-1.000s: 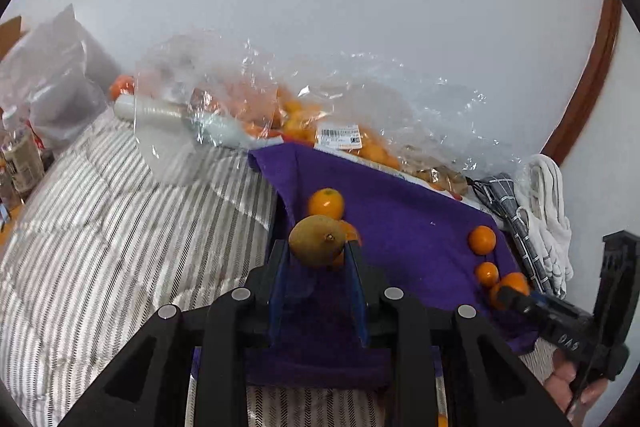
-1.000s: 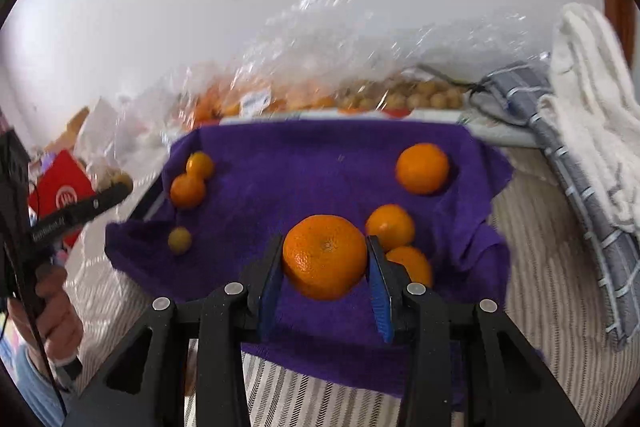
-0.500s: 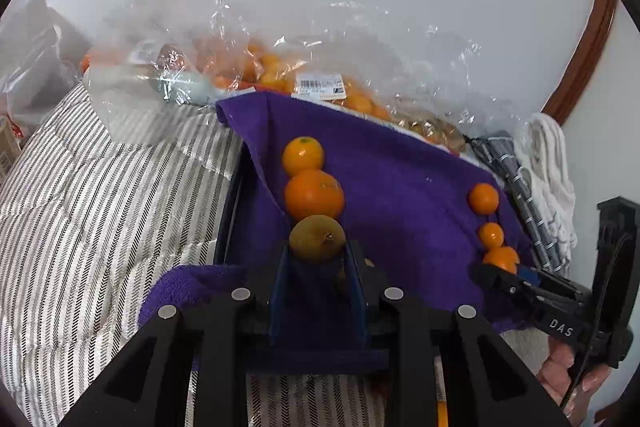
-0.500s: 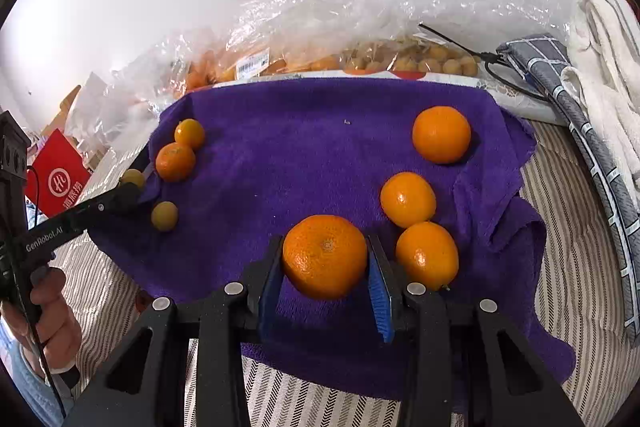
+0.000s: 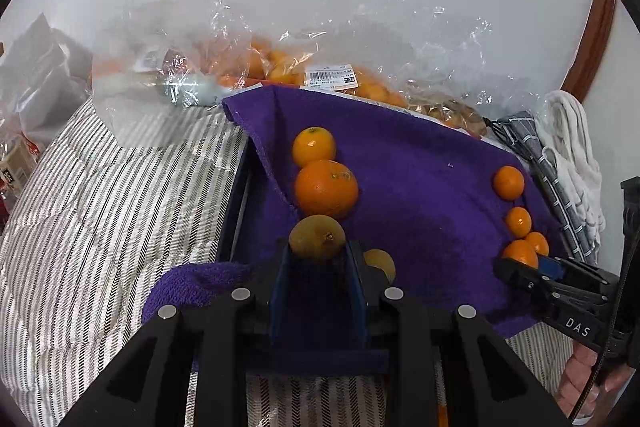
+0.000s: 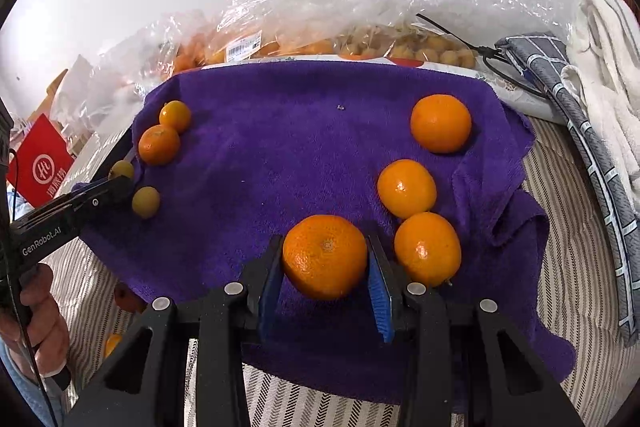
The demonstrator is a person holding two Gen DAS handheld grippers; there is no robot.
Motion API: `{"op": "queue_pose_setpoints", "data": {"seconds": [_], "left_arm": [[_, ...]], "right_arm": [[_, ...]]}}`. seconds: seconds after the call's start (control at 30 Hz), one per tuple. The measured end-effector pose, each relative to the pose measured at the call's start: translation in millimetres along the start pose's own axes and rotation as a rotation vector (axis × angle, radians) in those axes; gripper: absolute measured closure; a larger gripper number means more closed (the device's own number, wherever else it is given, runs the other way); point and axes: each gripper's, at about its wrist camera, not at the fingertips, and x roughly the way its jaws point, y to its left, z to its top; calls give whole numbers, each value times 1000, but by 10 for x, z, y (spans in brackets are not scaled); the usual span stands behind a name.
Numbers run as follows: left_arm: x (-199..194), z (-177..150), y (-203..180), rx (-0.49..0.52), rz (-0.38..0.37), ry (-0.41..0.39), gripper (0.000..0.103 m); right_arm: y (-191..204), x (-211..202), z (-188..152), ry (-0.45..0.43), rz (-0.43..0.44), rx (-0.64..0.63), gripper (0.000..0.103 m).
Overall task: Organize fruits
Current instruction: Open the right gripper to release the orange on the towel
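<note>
Your left gripper squeezes a small yellow-green fruit, just below the big orange at 12 o'clock. Your right gripper squeezes a mandarin over the purple towel. Another mandarin sits at 3 o'clock beside it.

Left gripper closed on a small yellow-green fruit, held over the near left part of a purple towel spread on a striped bed cover. Just beyond it on the towel, a large orange and a smaller one, touching; another yellowish fruit sits beside the right finger. At the towel's right edge, a row of small oranges, with the right gripper holding the nearest; clear plastic bags of fruit lie behind.
</note>
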Motion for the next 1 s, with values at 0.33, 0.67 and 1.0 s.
{"op": "queue_pose_setpoints", "data": {"seconds": [0.33,0.67,1.0], "left_arm": [[5,-4,-3,1,13,-2,76],[-38,-8,12,-5,-1,-28,76],[-221,38,107,-30,-36,-119,66]], "right_arm": [[30,-2,-14,-12,-24,-6,63],[-10,-83,-34,-45,-24,14,54],[28,-465,-10,-151,16,31,54]]}}
